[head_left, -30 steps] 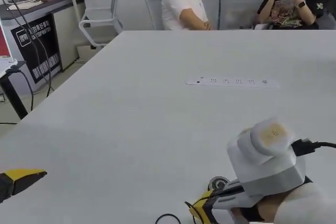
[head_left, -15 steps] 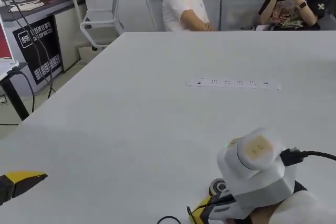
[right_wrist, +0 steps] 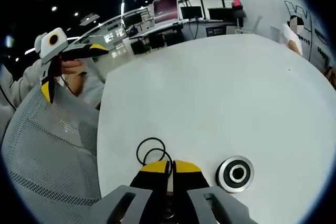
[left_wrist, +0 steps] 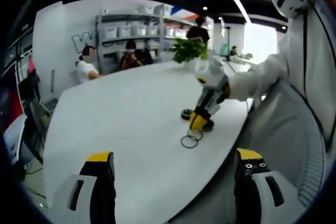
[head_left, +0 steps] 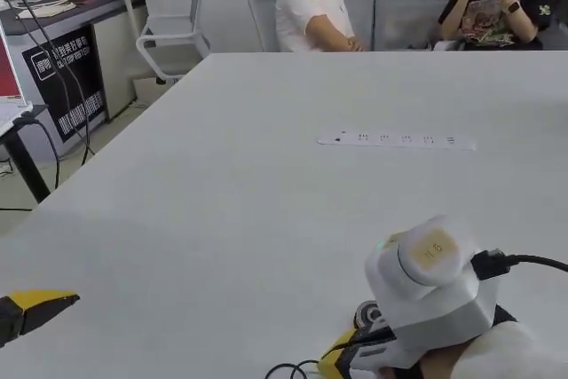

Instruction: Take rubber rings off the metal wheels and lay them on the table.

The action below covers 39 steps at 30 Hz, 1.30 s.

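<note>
Two thin black rubber rings (right_wrist: 149, 151) lie overlapping on the white table (right_wrist: 210, 87), just ahead of my right gripper (right_wrist: 168, 168). Its yellow jaws are pressed together, and the nearer ring (right_wrist: 156, 156) runs into their tips. A metal wheel (right_wrist: 235, 173) with a black band lies flat to its right. In the head view the right gripper (head_left: 341, 359) is at the near edge, with the rings (head_left: 288, 369) left of it and a wheel (head_left: 366, 315) behind. From the left gripper view, the rings (left_wrist: 189, 140) and two wheels (left_wrist: 186, 114) sit far ahead. My left gripper (left_wrist: 174, 156) is open and holds nothing.
A white power strip (head_left: 397, 140) lies across the middle of the table. Two people sit at the far edge, one in a white shirt (head_left: 306, 11). A white chair (head_left: 173, 24) and a desk with cables (head_left: 53, 51) stand off to the left. A potted plant (left_wrist: 188, 51) is at the table's far end.
My right gripper has moved a little left and down toward the near edge. A second ring loop now shows at its tip beside the first ring. The left gripper has stayed put.
</note>
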{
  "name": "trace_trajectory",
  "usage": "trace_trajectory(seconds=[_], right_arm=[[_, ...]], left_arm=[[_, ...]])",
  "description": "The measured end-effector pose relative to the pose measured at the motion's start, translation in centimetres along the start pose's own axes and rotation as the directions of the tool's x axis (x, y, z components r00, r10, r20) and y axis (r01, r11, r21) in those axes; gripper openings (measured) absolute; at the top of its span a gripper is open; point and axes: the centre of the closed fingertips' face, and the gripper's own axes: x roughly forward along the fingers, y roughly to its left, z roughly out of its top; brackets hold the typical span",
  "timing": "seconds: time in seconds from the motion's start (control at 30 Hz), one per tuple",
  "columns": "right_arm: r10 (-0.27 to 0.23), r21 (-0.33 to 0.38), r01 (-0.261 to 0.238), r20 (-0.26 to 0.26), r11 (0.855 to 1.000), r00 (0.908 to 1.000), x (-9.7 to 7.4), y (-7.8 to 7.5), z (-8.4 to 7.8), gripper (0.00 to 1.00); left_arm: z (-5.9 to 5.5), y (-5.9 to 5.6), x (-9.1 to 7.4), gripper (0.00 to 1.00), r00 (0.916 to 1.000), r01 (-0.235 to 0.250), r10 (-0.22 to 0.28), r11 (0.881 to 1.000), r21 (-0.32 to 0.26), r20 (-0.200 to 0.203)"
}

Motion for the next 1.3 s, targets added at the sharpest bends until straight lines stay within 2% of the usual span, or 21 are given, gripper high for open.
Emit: trace_trajectory(seconds=[0.17, 0.33, 0.7, 0.97, 1.2, 1.3], right_arm=[[-0.004, 0.005, 0.004, 0.007, 1.000, 1.0000, -0.3, -0.2, 0.0, 0.00], [0.009, 0.033, -0.011, 0.037, 0.999, 0.9993, -1.0, -0.3, 0.5, 0.02], [0.004, 0.046, -0.009, 0.108, 0.999, 0.9941, -3.0, -0.6, 1.6, 0.11], [0.015, 0.028, -0.019, 0.158, 0.999, 0.9873, -4.4, -0.3, 2.4, 0.22], [0.008, 0.015, -0.011, 0.177, 1.000, 0.9842, -5.2, -0.3, 2.4, 0.30], [0.007, 0.013, -0.010, 0.202, 1.000, 0.9793, -5.9, -0.3, 2.6, 0.34]], left_arm=[[0.0, -0.1, 0.1, 0.96, 1.0000, 0.000, 0.000, 1.000, -0.001, -0.001], [0.0, -0.2, 0.1, 0.96, 1.0000, 0.002, -0.002, 1.000, 0.001, -0.007], [0.2, -0.1, 0.4, 0.96, 0.9999, 0.007, -0.007, 1.000, 0.007, -0.008], [0.4, -0.1, 0.5, 0.96, 0.9999, 0.013, -0.013, 1.000, 0.015, -0.011], [0.8, -0.2, 0.7, 0.97, 0.9998, 0.016, -0.016, 1.000, 0.014, -0.013], [0.9, -0.2, 0.8, 0.98, 0.9998, 0.017, -0.017, 1.000, 0.009, -0.011]])
